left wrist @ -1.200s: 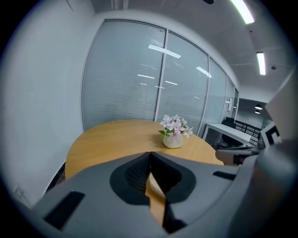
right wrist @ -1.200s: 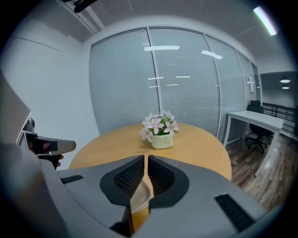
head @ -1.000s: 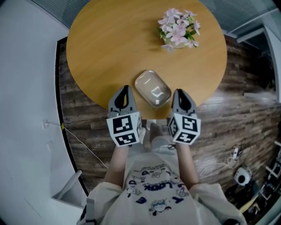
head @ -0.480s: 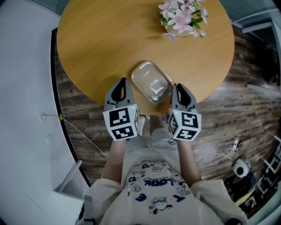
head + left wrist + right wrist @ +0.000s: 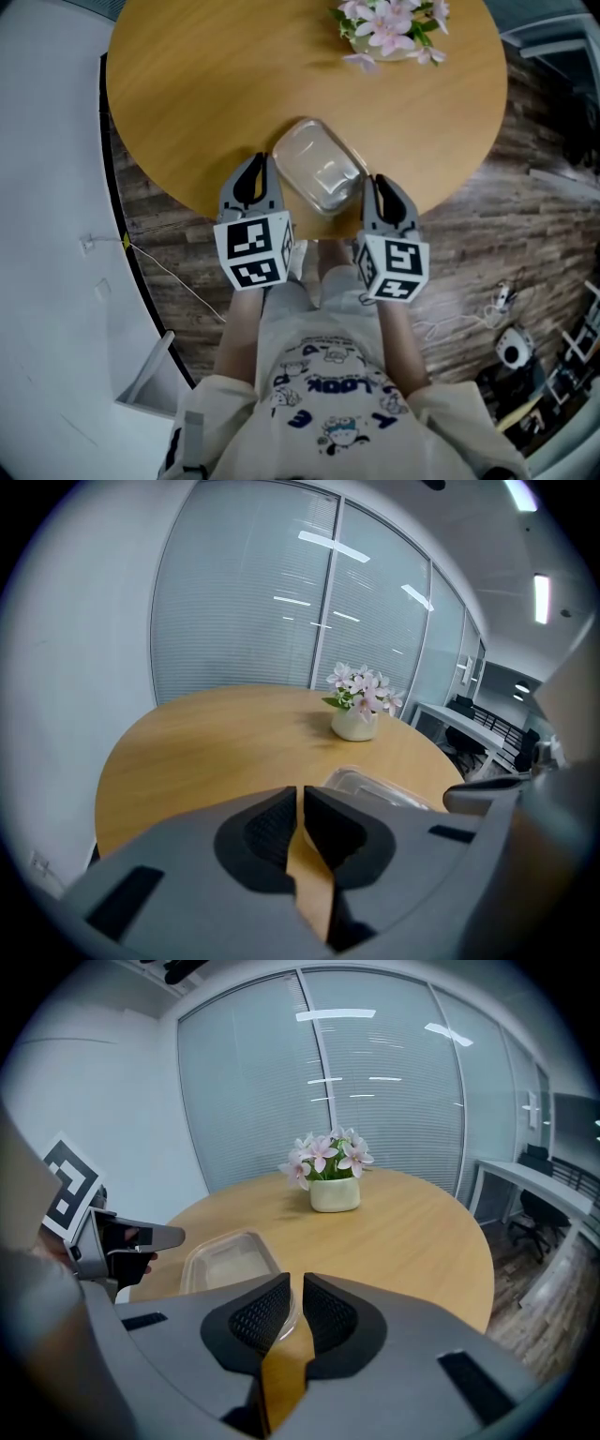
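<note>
Clear plastic rectangular container point(image 5: 319, 178) at the near edge of the round wooden table point(image 5: 216, 84). Lies between left gripper point(image 5: 253, 165) and right gripper point(image 5: 379, 184), seemingly for easy reach from both sides. Both pressed together, empty, touching nothing.

**Head view:** the camera is looking steeply down from overhead onto the round surface point(image 5: 234, 94). It is taking in the left gripper point(image 5: 255, 161) and right gripper point(image 5: 378, 180) at the near edge.

**Left gripper view, right gripper view:** each camera is sitting low and close behind its own fingers point(image 5: 262, 822), facing across the surface toward the glass wall point(image 5: 281, 621).

All three views are sharing the flower pot point(image 5: 389, 28) and the clear container point(image 5: 319, 178).
</note>
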Available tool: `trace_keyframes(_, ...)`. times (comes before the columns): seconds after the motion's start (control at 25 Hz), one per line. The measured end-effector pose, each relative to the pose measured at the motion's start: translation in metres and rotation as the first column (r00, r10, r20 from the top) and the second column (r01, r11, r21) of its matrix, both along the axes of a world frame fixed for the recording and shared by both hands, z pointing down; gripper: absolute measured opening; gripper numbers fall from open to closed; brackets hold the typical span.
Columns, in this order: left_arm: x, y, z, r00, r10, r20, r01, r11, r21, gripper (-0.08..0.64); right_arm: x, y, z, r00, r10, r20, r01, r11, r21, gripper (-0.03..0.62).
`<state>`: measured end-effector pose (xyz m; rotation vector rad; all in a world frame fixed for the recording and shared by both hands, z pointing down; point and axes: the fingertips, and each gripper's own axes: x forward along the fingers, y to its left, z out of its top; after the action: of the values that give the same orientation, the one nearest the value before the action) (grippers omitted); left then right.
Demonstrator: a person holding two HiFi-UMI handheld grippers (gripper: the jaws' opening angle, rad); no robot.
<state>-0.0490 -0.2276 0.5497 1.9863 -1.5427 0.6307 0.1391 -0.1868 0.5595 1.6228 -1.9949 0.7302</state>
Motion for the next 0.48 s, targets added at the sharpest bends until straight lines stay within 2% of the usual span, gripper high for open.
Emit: trace_keyframes(0.48, 0.005, -0.004, 0.022, 1.0, 0.012, 0.012, -0.011, 0.999, -0.046, 0.025, -0.002, 0.0, 0.014, 1.0, -0.008, 0.024, 0.009, 0.999, -0.034, 0.026)
